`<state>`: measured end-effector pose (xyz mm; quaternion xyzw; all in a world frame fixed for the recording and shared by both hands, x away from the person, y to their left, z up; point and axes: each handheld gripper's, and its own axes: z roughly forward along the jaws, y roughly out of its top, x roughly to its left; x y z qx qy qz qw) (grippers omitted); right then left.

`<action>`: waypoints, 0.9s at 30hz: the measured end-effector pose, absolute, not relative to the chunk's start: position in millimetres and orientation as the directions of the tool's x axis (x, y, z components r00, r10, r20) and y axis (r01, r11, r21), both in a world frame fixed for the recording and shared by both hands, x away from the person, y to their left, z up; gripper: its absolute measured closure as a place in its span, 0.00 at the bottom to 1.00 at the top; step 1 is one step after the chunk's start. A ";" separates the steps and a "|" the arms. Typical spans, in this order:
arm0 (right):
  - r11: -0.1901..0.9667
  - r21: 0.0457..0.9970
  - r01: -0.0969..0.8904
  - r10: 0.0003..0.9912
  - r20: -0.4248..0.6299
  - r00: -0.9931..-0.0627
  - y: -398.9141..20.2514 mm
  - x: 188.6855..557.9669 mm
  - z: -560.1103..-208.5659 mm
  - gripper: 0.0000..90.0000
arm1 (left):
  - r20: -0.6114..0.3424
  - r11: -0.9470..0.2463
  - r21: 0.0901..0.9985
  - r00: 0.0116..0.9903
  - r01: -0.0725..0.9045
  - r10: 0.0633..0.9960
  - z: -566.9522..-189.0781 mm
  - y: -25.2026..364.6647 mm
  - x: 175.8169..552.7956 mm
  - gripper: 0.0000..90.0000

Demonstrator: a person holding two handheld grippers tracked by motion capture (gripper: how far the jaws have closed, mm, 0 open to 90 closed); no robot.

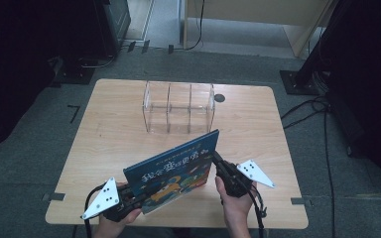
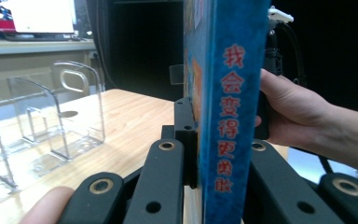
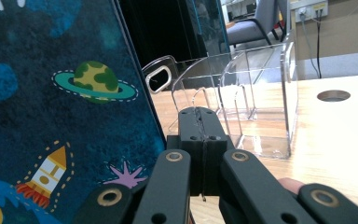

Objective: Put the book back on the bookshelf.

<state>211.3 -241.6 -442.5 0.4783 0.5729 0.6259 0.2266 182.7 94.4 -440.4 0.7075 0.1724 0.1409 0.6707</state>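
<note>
A blue picture book (image 1: pixel 173 171) with a rocket and planet on its cover hangs tilted above the front of the wooden table (image 1: pixel 109 124). My left gripper (image 1: pixel 138 198) is shut on its lower left corner. In the left gripper view the spine (image 2: pixel 226 116), with red characters, stands upright between the jaws of the left gripper (image 2: pixel 221 119). My right gripper (image 1: pixel 214 157) sits at the book's right edge with its jaws pressed together. In the right gripper view the cover (image 3: pixel 51 116) lies beside the right gripper (image 3: pixel 203 122), not between its jaws.
A clear acrylic rack (image 1: pixel 178 106) with upright dividers stands at the back middle of the table, also seen as the rack (image 2: pixel 51 116) and rack (image 3: pixel 251 93). A round hole (image 1: pixel 220 98) lies to its right. Cables (image 1: pixel 312 106) trail on the floor at the right.
</note>
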 end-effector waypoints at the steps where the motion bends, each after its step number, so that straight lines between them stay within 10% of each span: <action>1: -0.242 0.933 0.268 0.829 0.342 -0.442 -240.2 213.8 -441.9 1.00 | -0.027 -0.043 0.998 0.898 0.052 0.439 -439.8 95.5 183.2 0.94; 27: -0.197 0.930 0.310 0.786 0.339 -0.518 -182.8 282.6 -422.6 1.00 | -0.059 0.016 0.998 0.776 0.063 0.629 -436.7 132.9 196.9 0.94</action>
